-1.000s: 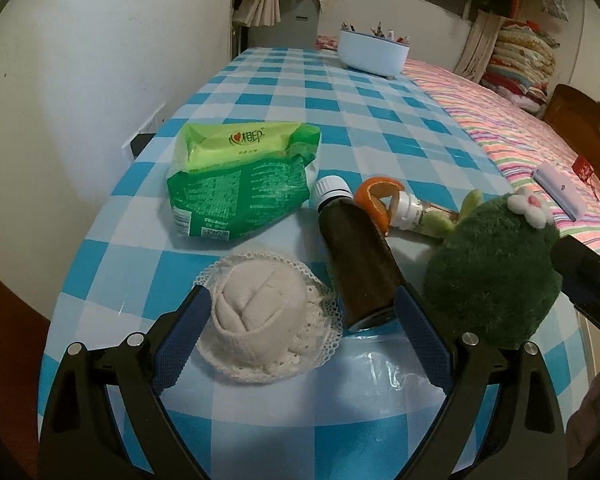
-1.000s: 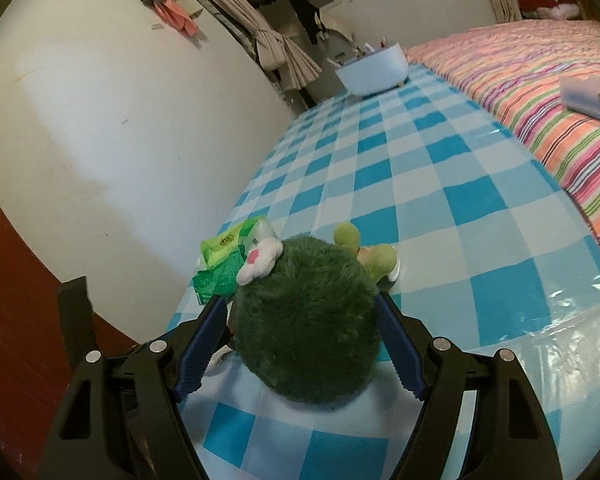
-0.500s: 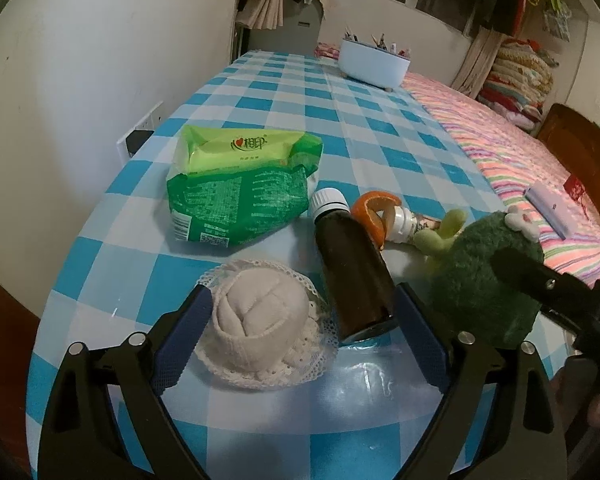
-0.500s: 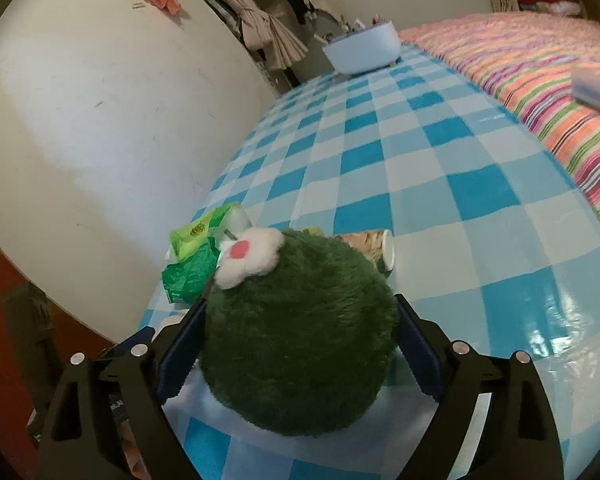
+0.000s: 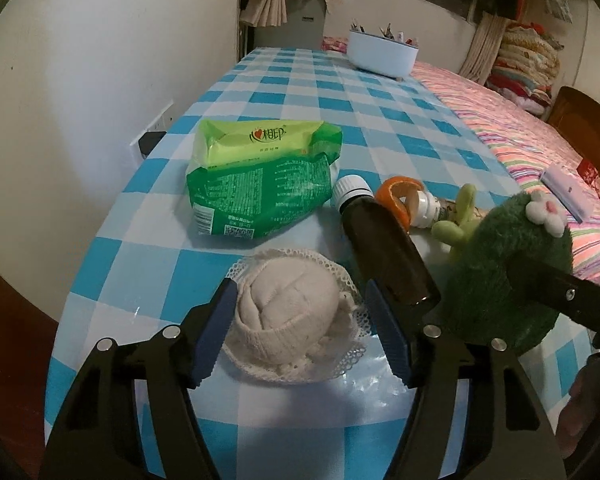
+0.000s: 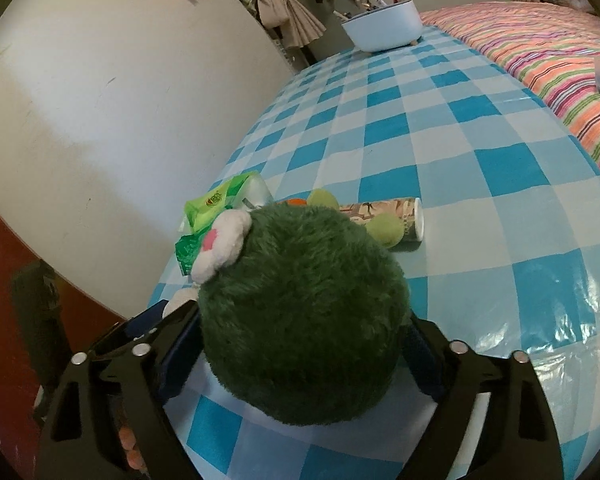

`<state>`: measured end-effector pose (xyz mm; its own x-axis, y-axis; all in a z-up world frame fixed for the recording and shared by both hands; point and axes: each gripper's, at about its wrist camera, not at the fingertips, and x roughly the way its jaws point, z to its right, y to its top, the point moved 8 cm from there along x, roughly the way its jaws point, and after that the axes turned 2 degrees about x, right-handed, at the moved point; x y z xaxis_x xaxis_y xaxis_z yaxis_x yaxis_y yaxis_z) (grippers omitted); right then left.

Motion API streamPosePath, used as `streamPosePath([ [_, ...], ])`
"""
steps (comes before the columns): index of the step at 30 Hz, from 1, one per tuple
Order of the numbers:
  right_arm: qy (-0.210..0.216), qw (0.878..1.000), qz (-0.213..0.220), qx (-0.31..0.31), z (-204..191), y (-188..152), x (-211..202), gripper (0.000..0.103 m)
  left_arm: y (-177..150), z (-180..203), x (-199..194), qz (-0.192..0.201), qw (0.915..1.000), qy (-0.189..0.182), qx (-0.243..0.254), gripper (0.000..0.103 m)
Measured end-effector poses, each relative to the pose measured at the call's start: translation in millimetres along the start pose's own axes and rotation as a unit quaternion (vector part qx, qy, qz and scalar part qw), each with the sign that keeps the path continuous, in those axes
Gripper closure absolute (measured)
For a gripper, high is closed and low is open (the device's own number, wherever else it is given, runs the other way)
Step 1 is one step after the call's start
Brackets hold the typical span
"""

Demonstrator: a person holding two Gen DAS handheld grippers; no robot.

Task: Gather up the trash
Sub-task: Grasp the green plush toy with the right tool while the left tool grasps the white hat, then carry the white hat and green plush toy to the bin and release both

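Between left fingers (image 5: 216, 330): knitted hat (image 5: 288, 314).

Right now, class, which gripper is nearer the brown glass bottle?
Left. The left gripper straddles the cream knitted hat, its fingers beside the brown bottle. The right gripper brackets the green plush toy further over.

White tub (image 5: 382, 55) beside striped bed (image 5: 520, 136).

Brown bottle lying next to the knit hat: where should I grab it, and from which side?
Probably grip the brown bottle across its round body, mid-length, coming down from above with one finger on each long side. It lies flat, white cap away from the camera, base toward the left gripper. The knit hat and green plush toy crowd its flanks, so keep clear of them.
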<state>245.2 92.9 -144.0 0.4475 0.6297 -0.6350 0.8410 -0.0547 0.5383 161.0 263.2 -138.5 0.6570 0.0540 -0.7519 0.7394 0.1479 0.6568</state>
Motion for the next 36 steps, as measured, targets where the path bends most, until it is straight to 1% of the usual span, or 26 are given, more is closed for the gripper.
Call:
streamPosePath([
  [2,0.000,1.000,0.000,-0.003,-1,-1,-1,0.023,-1,-1,0,-0.003,1.0000,0.005,0.003,0.042],
  [4,-0.002,1.000,0.002,-0.006,-3,-1,-2,0.025,-2,-4,0,-0.004,0.9999,0.016,0.004,0.052],
  [5,-0.001,1.000,0.003,-0.005,-3,-2,-3,0.026,-2,-7,0,-0.006,0.9998,0.020,0.001,0.052],
  [10,0.004,1.000,0.010,-0.004,-5,-3,-7,0.029,-3,-10,-3,-0.004,0.9998,0.017,-0.006,0.057],
  [16,0.010,0.999,0.039,-0.007,-8,1,-24,0.030,-3,-9,-8,0.002,0.9997,0.020,-0.012,0.059],
  [18,0.011,0.999,0.046,-0.007,-8,3,-29,0.030,-3,-7,-10,0.005,0.9997,0.016,-0.016,0.060],
  [21,0.010,0.998,0.054,-0.009,-7,5,-36,0.030,0,-1,-15,0.012,0.9997,0.018,-0.012,0.060],
  [27,-0.003,0.997,0.075,-0.022,-2,10,-53,0.030,10,17,-25,0.028,0.9995,0.012,-0.002,0.060],
  [36,-0.017,0.995,0.096,-0.005,22,17,-78,0.030,18,51,-32,0.041,0.9990,-0.008,0.016,0.059],
])
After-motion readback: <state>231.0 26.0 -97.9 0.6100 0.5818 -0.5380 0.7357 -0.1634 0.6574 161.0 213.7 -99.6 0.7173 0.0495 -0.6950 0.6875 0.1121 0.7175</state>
